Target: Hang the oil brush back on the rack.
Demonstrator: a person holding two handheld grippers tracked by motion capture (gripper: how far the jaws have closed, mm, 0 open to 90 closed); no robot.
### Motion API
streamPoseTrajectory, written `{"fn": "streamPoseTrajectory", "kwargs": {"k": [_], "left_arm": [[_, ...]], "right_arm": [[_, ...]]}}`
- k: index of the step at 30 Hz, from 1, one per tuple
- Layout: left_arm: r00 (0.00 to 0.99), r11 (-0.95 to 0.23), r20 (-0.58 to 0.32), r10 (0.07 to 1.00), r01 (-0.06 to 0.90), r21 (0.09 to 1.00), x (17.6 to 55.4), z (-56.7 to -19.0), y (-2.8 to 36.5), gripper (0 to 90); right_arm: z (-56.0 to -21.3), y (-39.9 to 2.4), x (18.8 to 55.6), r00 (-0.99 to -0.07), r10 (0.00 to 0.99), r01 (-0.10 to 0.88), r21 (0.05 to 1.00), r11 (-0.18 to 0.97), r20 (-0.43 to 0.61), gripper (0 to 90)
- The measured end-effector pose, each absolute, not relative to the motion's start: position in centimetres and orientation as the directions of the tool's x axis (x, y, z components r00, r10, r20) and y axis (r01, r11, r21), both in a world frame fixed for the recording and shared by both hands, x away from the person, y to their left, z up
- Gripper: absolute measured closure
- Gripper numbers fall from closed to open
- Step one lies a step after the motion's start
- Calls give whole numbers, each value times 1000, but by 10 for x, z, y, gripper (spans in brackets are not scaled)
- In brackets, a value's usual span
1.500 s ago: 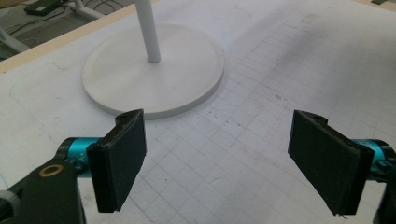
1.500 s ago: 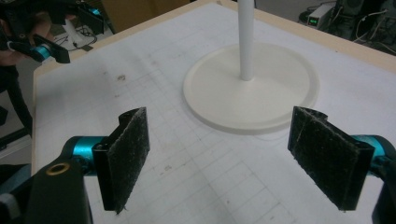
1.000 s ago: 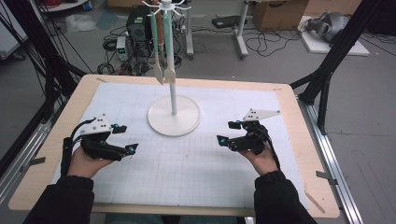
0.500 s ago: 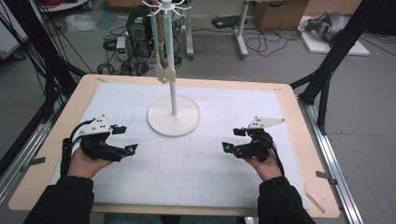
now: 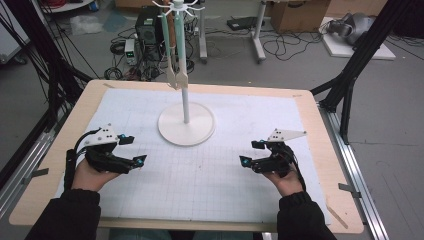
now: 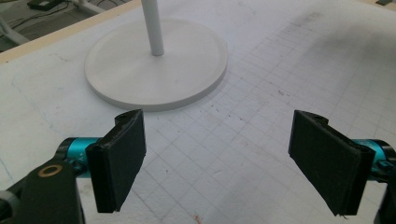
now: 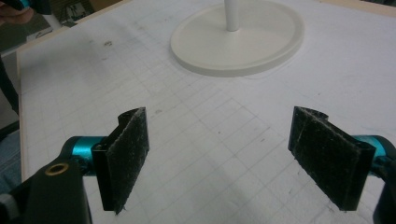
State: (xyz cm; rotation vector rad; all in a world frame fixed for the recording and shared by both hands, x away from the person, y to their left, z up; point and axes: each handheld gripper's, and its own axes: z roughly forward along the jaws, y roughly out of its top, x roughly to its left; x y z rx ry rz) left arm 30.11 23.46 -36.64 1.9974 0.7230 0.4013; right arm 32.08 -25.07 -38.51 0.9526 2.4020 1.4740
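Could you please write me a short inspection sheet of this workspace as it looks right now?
Surface: wooden table under a white grid mat, lightly smudged.
Job's things: white stand upright at the mat's far middle; utensils hang from its top.
Clutter: nothing seen on the mat.
Grippers: left hand-held gripper and right hand-held gripper both open, empty.
Cables: tangled on the floor beyond the table.
Surroundings: black frame struts, cardboard box.
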Motion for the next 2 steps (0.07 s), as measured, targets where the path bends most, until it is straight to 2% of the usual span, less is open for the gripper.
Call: {"fn": "streamPoseTrajectory", "kwargs": {"k": [2], "left_arm": [[771,-386,-5,637,324,864,301,-366,235,195]], "right_arm": [[-386,-251,321,-783,595,432,846,313,180,189]]}}
